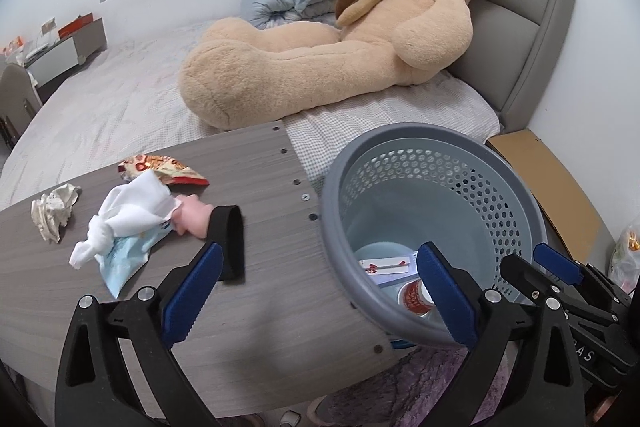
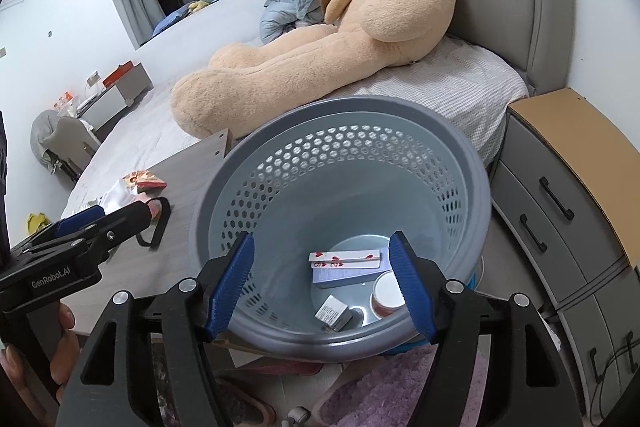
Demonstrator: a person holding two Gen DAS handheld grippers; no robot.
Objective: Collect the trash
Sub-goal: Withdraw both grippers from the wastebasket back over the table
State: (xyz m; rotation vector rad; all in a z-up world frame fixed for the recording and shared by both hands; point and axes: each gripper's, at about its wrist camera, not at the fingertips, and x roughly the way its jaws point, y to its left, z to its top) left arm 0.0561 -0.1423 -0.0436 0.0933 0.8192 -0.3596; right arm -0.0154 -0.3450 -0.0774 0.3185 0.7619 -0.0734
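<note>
A grey perforated bin point(image 1: 436, 155) point(image 2: 344, 147) stands by the right end of a wood-grain table point(image 1: 260, 287). Inside lie a card box point(image 2: 344, 267), a small box point(image 2: 333, 311) and a red-white cup point(image 2: 386, 295). On the table lie a crumpled paper ball point(image 1: 54, 209), a white tissue on a blue wrapper point(image 1: 128, 223), a red snack wrapper point(image 1: 168, 171) and a pink item with a black strap point(image 1: 228, 239). My left gripper point(image 1: 320, 295) is open and empty over the table's right end and the bin's near rim. My right gripper point(image 2: 320, 287) is open and empty above the bin.
A bed with a big teddy bear point(image 1: 340, 39) lies behind the table. A grey drawer unit with a brown top point(image 2: 568, 187) stands right of the bin. A purple rug point(image 2: 400, 387) and slippers are on the floor below.
</note>
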